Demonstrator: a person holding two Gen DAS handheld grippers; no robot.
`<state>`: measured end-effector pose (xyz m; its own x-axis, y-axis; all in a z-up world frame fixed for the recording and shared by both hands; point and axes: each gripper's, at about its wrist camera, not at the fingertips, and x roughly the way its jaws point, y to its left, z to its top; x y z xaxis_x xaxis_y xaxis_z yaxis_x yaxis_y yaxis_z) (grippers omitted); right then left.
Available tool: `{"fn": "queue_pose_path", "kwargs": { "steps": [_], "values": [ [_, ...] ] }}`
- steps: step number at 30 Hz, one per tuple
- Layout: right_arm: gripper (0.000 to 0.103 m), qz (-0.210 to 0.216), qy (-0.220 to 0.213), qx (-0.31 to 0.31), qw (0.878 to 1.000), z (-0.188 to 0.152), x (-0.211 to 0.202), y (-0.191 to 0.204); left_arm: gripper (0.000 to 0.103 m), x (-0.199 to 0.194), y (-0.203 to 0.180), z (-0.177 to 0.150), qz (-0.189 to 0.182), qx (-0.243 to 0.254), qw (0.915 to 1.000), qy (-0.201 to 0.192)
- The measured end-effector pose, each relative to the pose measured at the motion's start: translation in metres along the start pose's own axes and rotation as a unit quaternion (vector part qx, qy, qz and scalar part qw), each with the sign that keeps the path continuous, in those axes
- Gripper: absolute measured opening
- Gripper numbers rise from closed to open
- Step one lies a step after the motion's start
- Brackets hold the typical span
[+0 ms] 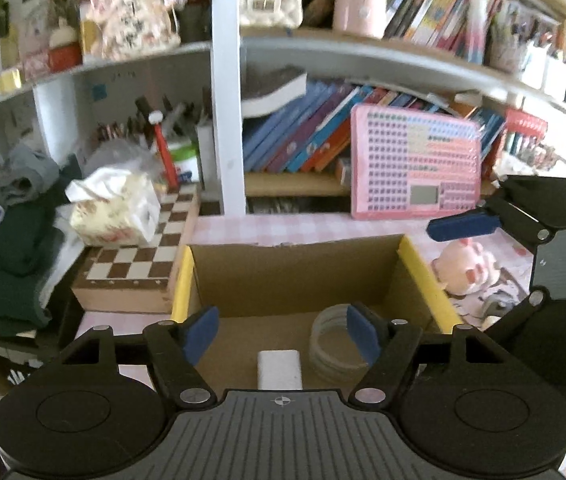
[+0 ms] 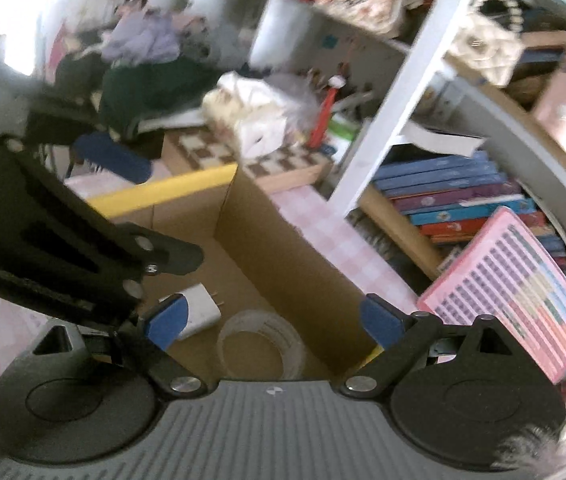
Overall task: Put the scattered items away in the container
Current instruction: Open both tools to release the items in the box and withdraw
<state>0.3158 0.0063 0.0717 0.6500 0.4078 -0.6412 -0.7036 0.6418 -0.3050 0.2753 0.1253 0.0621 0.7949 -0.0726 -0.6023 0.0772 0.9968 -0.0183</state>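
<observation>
An open cardboard box [image 1: 295, 276] with yellow-taped side rims stands on the pink checked table. On its floor lie a white charger [image 1: 279, 368] and a clear tape roll [image 1: 329, 344]. My left gripper [image 1: 283, 332] hangs open above the box with nothing between its blue pads. In the right wrist view my right gripper [image 2: 273, 320] is also open over the box [image 2: 283, 264], above the charger [image 2: 203, 308] and tape roll [image 2: 261, 344], holding nothing. A pink pig plush [image 1: 467, 268] lies on the table just right of the box.
A chessboard [image 1: 139, 256] with a tissue pack [image 1: 111, 208] on it sits left of the box. A pink keyboard toy [image 1: 415, 168] leans against shelved books behind. Piled clothes [image 1: 7, 240] lie at far left. Something grey and fluffy [image 2: 563, 440] shows at the lower right.
</observation>
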Motion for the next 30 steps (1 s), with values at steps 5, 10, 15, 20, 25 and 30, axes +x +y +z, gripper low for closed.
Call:
{"fn": "queue_pose_path", "kwargs": {
  "steps": [5, 10, 15, 20, 25, 30],
  "values": [
    [0.098, -0.037, -0.041, 0.072, 0.996, -0.024, -0.048, 0.005, 0.086, -0.041, -0.006, -0.017, 0.016, 0.007, 0.9987, -0.047],
    [0.098, -0.075, -0.053, 0.132, 0.987, -0.053, -0.088, 0.016, 0.094, -0.083, -0.011, -0.039, 0.057, 0.012, 0.9939, -0.094],
    [0.099, -0.121, -0.064, 0.189, 0.972, -0.082, -0.125, 0.032, 0.097, -0.111, -0.013, -0.067, 0.055, -0.008, 0.9947, -0.087],
    [0.099, -0.157, -0.062, 0.251, 0.953, -0.114, -0.151, 0.053, 0.097, -0.128, -0.021, -0.093, 0.064, -0.021, 0.9950, -0.074],
    [0.100, -0.188, -0.055, 0.284, 0.938, -0.142, -0.167, 0.075, 0.097, -0.144, -0.025, -0.115, 0.079, -0.039, 0.9932, -0.076],
    [0.100, -0.199, -0.017, 0.305, 0.931, -0.169, -0.172, 0.095, 0.097, -0.144, -0.037, -0.141, 0.088, -0.018, 0.9948, -0.047]
  ]
}}
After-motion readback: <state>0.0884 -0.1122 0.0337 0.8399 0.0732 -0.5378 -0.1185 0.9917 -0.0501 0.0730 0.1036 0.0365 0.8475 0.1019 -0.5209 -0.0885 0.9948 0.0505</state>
